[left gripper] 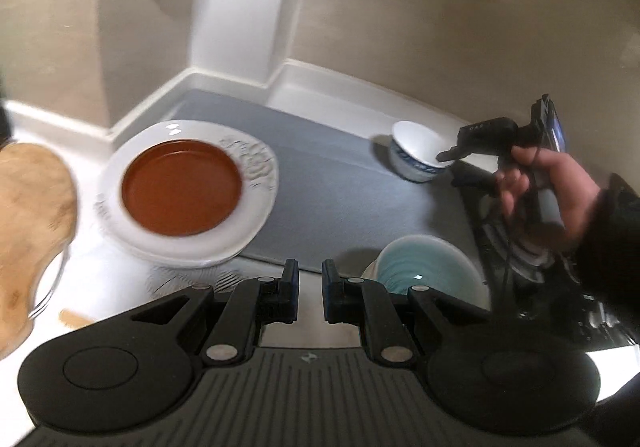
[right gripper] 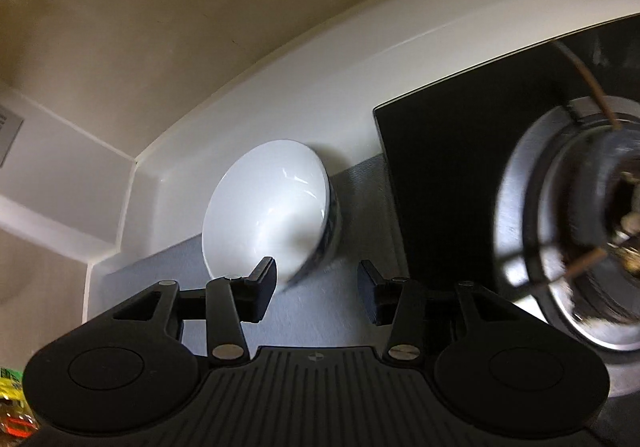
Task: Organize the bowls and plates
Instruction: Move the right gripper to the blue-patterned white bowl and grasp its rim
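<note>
In the left wrist view a brown plate (left gripper: 182,187) lies on a white embossed plate (left gripper: 256,167) at the left edge of a grey mat (left gripper: 344,199). A teal bowl (left gripper: 424,267) sits just right of my left gripper (left gripper: 310,279), whose jaws stand a small gap apart and empty. A small white bowl with blue pattern (left gripper: 416,155) stands at the mat's far right. My right gripper (left gripper: 452,163) reaches its rim. In the right wrist view that bowl (right gripper: 268,215) lies tilted before my open right gripper (right gripper: 316,287), the left finger (right gripper: 262,287) at its rim.
A wooden board (left gripper: 32,207) and a glass rim lie at the far left. A black gas hob (right gripper: 440,167) with a burner (right gripper: 580,227) borders the mat on the right. A white column (left gripper: 244,7) and beige walls close the back corner.
</note>
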The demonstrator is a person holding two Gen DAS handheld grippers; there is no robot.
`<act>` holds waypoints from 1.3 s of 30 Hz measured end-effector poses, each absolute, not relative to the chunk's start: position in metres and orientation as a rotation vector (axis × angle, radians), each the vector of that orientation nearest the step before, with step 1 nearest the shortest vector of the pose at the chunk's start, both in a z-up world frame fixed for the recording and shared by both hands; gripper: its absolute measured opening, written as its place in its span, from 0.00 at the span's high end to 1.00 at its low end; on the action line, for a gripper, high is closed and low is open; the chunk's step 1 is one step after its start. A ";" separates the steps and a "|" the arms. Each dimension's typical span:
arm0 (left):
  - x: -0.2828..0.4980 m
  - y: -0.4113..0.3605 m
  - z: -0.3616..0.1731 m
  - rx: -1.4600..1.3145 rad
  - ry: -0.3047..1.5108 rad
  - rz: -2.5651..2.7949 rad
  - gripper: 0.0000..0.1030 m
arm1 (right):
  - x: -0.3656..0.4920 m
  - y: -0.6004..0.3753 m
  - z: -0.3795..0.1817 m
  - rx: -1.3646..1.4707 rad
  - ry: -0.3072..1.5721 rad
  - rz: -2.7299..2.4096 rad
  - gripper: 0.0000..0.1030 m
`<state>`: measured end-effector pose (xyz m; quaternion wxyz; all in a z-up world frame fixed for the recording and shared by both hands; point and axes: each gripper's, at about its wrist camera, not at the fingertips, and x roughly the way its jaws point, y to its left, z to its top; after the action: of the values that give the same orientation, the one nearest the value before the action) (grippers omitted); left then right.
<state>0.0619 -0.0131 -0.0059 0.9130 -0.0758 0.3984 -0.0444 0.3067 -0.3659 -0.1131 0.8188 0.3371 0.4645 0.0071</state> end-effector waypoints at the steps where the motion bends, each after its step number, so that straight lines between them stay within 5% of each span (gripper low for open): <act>1: 0.057 -0.013 -0.005 -0.153 0.819 -0.074 0.88 | 0.311 -0.365 -0.116 0.721 0.997 0.016 0.54; 5: 0.042 -0.009 -0.001 -0.161 0.815 -0.011 0.88 | 0.323 -0.360 -0.124 0.705 1.030 0.038 0.55; 7: 0.037 -0.009 0.001 -0.166 0.812 0.010 0.88 | 0.326 -0.358 -0.127 0.703 1.048 0.047 0.71; 13: 0.031 -0.012 0.004 -0.167 0.803 0.036 0.88 | 0.327 -0.352 -0.124 0.652 1.071 0.062 0.77; 30: 0.047 -0.022 -0.003 -0.156 0.816 -0.018 0.88 | 0.301 -0.283 -0.122 0.416 1.332 0.521 0.79; 39: 0.056 -0.014 -0.007 -0.175 0.829 -0.020 0.87 | 0.301 -0.271 -0.112 0.347 1.315 0.534 0.76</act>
<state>0.0562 -0.0143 -0.0073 0.9115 -0.0849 0.4023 -0.0096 0.3014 -0.2714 -0.1124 0.7447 0.1585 0.6007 0.2438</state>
